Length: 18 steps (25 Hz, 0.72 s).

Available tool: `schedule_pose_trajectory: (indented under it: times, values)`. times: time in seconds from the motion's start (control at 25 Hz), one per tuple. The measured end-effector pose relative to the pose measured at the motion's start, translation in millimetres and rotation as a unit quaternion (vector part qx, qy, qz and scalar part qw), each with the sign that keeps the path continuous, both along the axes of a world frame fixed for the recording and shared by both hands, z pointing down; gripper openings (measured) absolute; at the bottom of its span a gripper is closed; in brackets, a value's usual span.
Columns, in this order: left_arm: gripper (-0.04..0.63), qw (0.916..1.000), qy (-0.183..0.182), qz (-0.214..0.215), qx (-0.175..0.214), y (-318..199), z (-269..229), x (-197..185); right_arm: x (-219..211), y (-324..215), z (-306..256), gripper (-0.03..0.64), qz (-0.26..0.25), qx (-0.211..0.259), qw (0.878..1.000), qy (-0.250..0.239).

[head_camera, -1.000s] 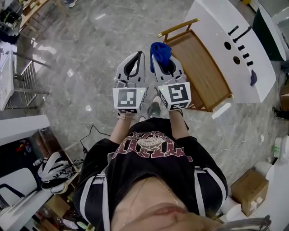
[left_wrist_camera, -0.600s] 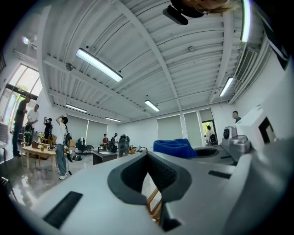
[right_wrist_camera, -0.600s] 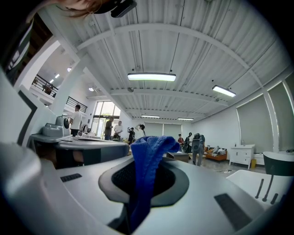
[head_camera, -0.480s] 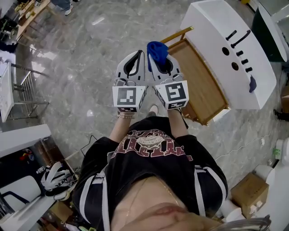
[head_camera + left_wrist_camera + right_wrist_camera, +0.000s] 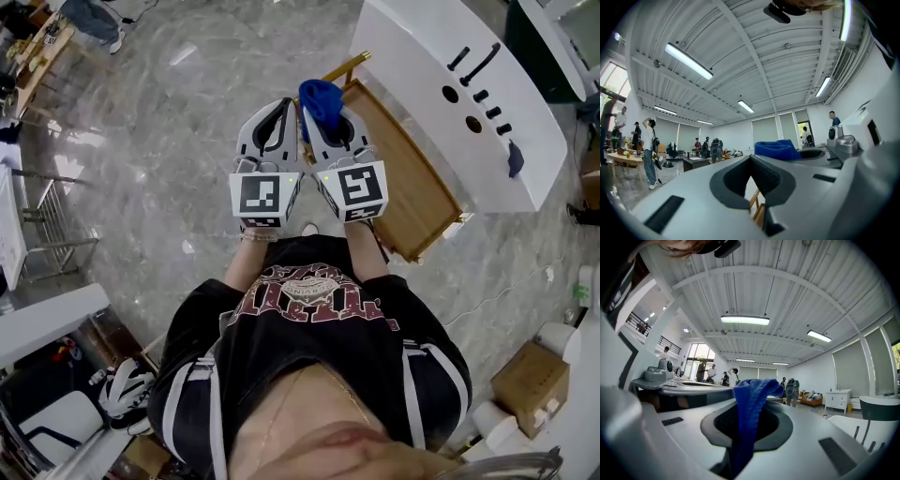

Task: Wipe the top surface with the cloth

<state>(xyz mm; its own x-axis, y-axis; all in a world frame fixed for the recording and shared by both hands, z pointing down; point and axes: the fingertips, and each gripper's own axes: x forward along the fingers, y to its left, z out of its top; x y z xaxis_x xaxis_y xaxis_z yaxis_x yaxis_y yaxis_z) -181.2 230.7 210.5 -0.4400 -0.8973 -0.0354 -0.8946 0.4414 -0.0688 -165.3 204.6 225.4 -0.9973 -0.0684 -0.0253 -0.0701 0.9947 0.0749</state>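
In the upper middle of the head view the person holds both tools side by side, just beside each other, their square-marker cubes nearest the chest; the left tongs (image 5: 285,107) are clenched, tips meeting, with nothing between them, and through the small gap beneath the tips the left gripper view shows only a bit of wooden frame. The right tongs (image 5: 317,116) are clenched on the bright blue terry cloth (image 5: 321,96); the cloth is pinched between the two jaws, one bunch rising past the tips and a strip trailing down through the jaw opening in the right gripper view. In the left gripper view the same cloth shows as a blue lump right of centre, above the neighbouring tool's grey body.

In the head view the cloth lies at the upper left corner of the rectangular wooden tabletop with a gold metal rail (image 5: 412,178), which runs diagonally from the upper middle towards the right of the frame; whether the cloth touches the wood I cannot tell. Beyond the tabletop, at the upper right, stands a white curved counter (image 5: 422,56) with dark round holes and black handles; the grey marble floor (image 5: 159,131) fills the left of the frame; a brown cardboard box (image 5: 530,389) sits at the lower right.
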Motion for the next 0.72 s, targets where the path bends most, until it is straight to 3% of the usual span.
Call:
schedule_pose_trajectory:
  times: [0.36,0.72]
  values:
    - [0.044,0.9971,0.007,0.075,-0.006,-66.4,8.5,7.0,6.4,-56.6,8.4,0.055,0.066,-0.007,0.998,0.009]
    - [0.044,0.9894,0.01,0.145,-0.008,-131.4,12.1,-38.2,-36.5,-117.9,11.6,0.055,0.138,-0.01,0.99,0.011]
